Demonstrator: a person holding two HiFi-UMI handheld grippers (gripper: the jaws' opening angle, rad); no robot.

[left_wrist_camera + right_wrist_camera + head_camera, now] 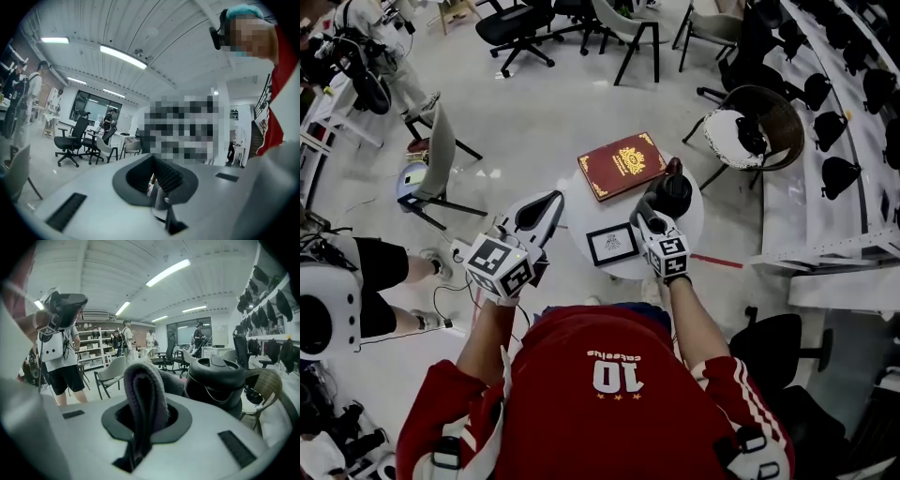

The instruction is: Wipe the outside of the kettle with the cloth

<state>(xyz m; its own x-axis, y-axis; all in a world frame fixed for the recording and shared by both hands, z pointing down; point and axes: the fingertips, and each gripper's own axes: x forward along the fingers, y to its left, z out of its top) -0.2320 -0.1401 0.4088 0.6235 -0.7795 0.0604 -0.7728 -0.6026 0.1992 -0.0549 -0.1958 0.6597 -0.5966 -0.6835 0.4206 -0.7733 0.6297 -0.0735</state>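
A black kettle (673,192) stands at the right side of a small round white table (581,223). In the right gripper view the kettle (216,380) is close up, just right of the jaws. My right gripper (652,221) is shut on a folded grey cloth (144,385), and the cloth lies against the kettle's near left side. My left gripper (540,212) hovers at the table's left edge, apart from the kettle. Its jaws (157,180) look shut with nothing between them.
On the table lie a red book (622,165) and a small framed picture (612,244). A wicker chair (755,127) stands behind the kettle, a grey chair (441,150) to the left. A person (356,281) sits at the far left. Black office chairs stand further back.
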